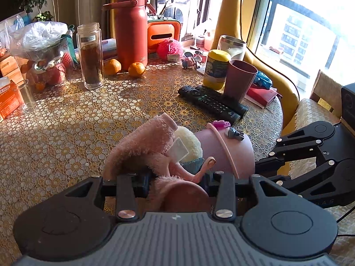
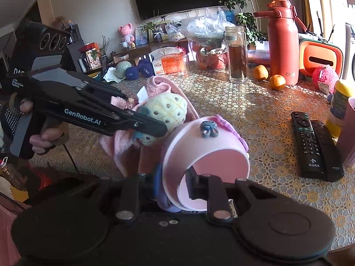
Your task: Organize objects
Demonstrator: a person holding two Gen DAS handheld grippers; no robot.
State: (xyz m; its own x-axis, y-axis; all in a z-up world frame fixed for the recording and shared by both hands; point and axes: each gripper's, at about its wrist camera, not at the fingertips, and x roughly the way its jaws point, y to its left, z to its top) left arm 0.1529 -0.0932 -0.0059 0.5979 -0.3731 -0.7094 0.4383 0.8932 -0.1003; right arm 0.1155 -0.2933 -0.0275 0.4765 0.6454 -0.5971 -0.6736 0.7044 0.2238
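Observation:
A fluffy pink plush toy (image 1: 144, 146) with a cream strawberry-like ball (image 2: 166, 108) hangs just above the patterned table. My left gripper (image 1: 177, 182) is shut on its pink fur; in the right wrist view the left gripper (image 2: 142, 114) reaches in from the left. Touching the toy on its right is a pink cup (image 1: 226, 153) lying on its side, with a small blue-grey charm (image 2: 208, 128) on its wall. My right gripper (image 2: 170, 184) is shut on the cup's rim (image 2: 175, 190), one finger inside the mouth. It enters the left wrist view (image 1: 264, 166) from the right.
Two black remotes (image 1: 213, 102) lie beyond the cup, beside a mauve tumbler (image 1: 239, 82) and a yellow-lidded jar (image 1: 216, 68). Farther back stand a red flask (image 1: 131, 33), a glass jar (image 1: 91, 55) and two oranges (image 1: 136, 69). The table edge (image 1: 280, 119) curves at the right.

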